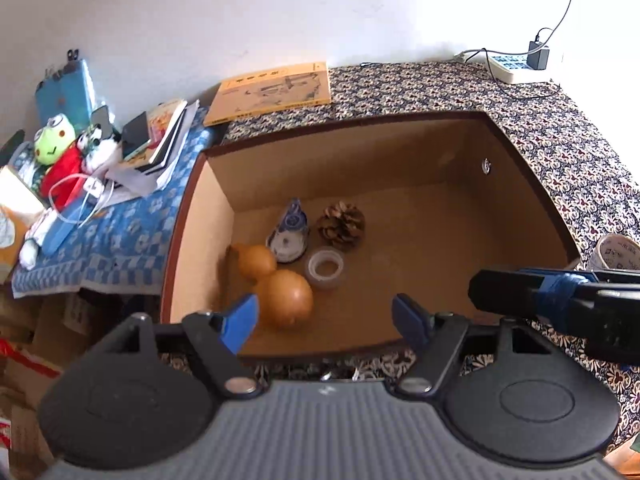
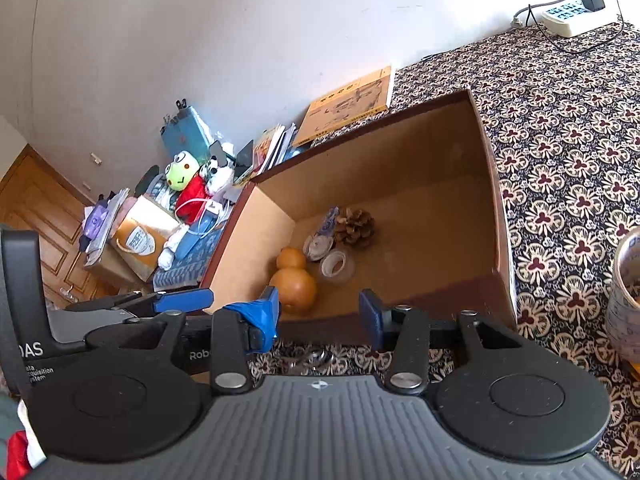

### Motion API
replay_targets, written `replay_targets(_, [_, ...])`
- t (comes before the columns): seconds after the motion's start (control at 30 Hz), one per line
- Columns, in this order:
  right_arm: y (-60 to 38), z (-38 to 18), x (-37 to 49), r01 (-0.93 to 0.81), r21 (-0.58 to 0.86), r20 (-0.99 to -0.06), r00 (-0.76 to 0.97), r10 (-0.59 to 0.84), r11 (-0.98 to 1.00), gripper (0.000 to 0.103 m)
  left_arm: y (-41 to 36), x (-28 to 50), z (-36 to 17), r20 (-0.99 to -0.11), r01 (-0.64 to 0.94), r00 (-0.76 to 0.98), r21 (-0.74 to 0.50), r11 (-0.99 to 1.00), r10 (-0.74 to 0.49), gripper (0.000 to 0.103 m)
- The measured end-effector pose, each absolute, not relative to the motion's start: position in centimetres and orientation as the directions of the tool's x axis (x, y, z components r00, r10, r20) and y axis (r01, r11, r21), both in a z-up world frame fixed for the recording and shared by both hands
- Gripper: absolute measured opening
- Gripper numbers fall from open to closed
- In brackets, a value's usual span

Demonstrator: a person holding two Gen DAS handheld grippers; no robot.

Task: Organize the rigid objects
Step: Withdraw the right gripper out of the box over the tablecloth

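Observation:
An open brown cardboard box (image 1: 400, 152) sits on the patterned cloth. Inside at its left lie an orange gourd (image 1: 280, 288), a blue-white correction tape dispenser (image 1: 290, 232), a pine cone (image 1: 342, 224) and a clear tape roll (image 1: 325, 269). My left gripper (image 1: 326, 320) is open and empty above the box's near wall, close to the gourd. My right gripper (image 2: 322, 312) is open and empty over the near wall of the box (image 2: 440, 160), with the gourd (image 2: 294, 284), pine cone (image 2: 356, 226) and tape roll (image 2: 336, 266) ahead. The right gripper's body also shows in the left wrist view (image 1: 560, 300).
A large tape roll (image 2: 624, 300) stands right of the box. An orange book (image 1: 272, 92) lies behind the box. A side table with a blue cloth (image 1: 112, 240) holds plush toys, books and cables. A power strip (image 1: 516, 66) lies at the back right.

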State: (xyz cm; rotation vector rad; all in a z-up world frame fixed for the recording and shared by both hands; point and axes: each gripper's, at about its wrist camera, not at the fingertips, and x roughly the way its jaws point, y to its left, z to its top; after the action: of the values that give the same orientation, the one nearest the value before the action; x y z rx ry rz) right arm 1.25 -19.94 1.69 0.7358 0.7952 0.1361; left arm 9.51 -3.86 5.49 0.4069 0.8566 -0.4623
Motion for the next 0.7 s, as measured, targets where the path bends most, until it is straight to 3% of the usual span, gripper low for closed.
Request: replay_targets(0.7, [-19.0,-2.7,-3.8,0.197,0.664,-0.665,0.597,0.449,0.721,0.027,-3.7,3.9,1.3,-0.823,0.455,0.562,0.220,0.863,-0.086,0.075])
